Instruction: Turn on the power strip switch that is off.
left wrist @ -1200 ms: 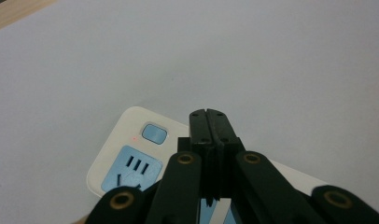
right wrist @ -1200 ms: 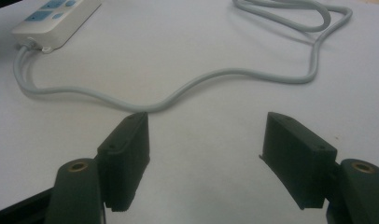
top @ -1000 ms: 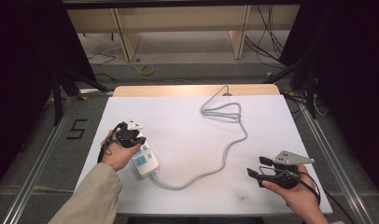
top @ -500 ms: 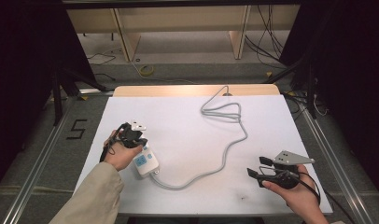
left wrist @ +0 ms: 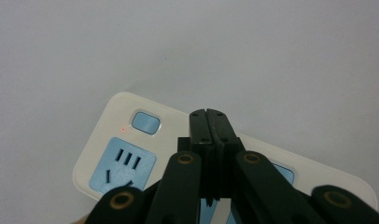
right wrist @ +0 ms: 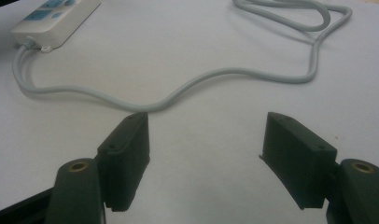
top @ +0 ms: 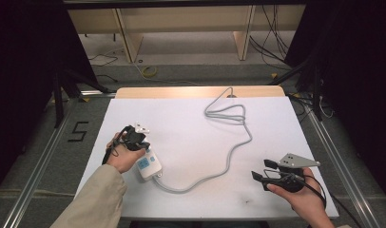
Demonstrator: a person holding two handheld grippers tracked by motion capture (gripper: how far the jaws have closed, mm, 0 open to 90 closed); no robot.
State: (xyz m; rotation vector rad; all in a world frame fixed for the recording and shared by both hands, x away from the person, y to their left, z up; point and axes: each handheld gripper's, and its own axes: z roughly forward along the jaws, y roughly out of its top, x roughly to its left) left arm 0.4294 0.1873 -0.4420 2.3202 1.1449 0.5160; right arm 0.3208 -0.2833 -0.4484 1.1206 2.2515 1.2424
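Note:
A white power strip [top: 148, 166] with blue sockets lies on the white table [top: 191, 128] at the front left. Its grey cable [top: 230, 153] snakes right and back to a loop, then over the far edge. My left gripper [top: 135, 140] hovers over the strip's far end. In the left gripper view its jaws are pressed together with nothing between them, and the tips [left wrist: 210, 116] sit just right of the blue switch [left wrist: 145, 122], beside a small red light [left wrist: 123, 129]. My right gripper [top: 263, 170] rests at the front right, open [right wrist: 206, 128] and empty, facing the cable [right wrist: 201, 79] and the strip [right wrist: 54, 16].
Wooden shelving legs [top: 124, 38] and loose floor cables [top: 148, 71] lie beyond the table's far edge. Metal rails [top: 43, 156] run along both sides of the table, with a "5" marked on the floor [top: 78, 131] at the left.
My left gripper has dipped slightly toward the power strip's switch end. The right gripper, the strip and the cable have stayed in place.

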